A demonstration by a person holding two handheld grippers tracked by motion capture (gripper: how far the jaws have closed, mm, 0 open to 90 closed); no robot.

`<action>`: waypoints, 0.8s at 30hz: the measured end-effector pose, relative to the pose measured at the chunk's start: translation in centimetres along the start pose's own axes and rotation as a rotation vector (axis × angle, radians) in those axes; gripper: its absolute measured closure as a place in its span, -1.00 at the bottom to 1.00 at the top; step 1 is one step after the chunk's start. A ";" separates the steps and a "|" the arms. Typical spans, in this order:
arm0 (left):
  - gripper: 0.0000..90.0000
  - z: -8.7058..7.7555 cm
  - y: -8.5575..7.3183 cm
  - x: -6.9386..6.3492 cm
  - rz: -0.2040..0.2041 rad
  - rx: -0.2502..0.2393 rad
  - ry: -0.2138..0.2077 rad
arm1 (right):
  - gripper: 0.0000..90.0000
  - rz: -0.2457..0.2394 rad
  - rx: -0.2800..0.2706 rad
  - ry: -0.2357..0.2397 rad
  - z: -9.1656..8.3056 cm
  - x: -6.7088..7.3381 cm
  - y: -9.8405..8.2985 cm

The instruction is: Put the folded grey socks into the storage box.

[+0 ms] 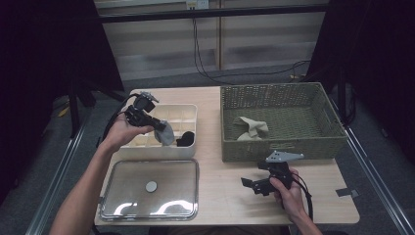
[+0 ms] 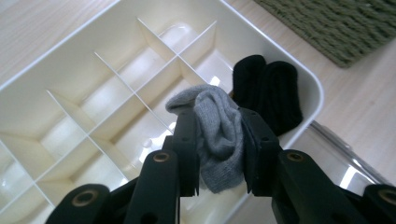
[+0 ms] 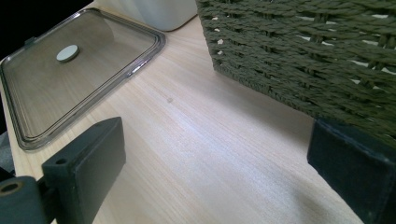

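Left gripper (image 1: pixel 157 123): we see it left of centre in the high view, clenched on the grey sock (image 2: pixel 218 135), jaws pressing it from both sides.
Grey sock: we find it hanging over the right end of the white divided box (image 1: pixel 188 110), above a cell near the black sock (image 2: pixel 268 93).
Black sock: we see it lying in a corner compartment of the box.
Right gripper (image 1: pixel 249 184): we see it lower right of the high view, jaws spread, nothing between them, above the wooden table (image 3: pixel 205 140).
Clear lid (image 1: pixel 149 211): lower left, flat on the table.
Woven basket (image 1: pixel 281 147): upper right, with a beige cloth (image 1: pixel 250 128) inside.
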State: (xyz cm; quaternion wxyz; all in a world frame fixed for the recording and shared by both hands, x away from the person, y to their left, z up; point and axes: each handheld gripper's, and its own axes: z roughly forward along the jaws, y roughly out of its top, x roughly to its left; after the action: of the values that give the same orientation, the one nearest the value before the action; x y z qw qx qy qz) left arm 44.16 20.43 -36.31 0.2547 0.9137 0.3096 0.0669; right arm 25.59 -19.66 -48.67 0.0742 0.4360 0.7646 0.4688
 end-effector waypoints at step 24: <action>0.59 3.5 -0.3 -1.0 0.022 0.066 -0.016 | -0.91 0.004 0.011 0.004 0.2 0.1 0.0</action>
State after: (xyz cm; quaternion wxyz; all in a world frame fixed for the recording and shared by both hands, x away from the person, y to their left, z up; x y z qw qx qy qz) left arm 44.21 18.53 -39.43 0.2263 0.9254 0.2994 0.0520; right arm 25.64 -19.49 -48.78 0.0693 0.4369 0.7663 0.4658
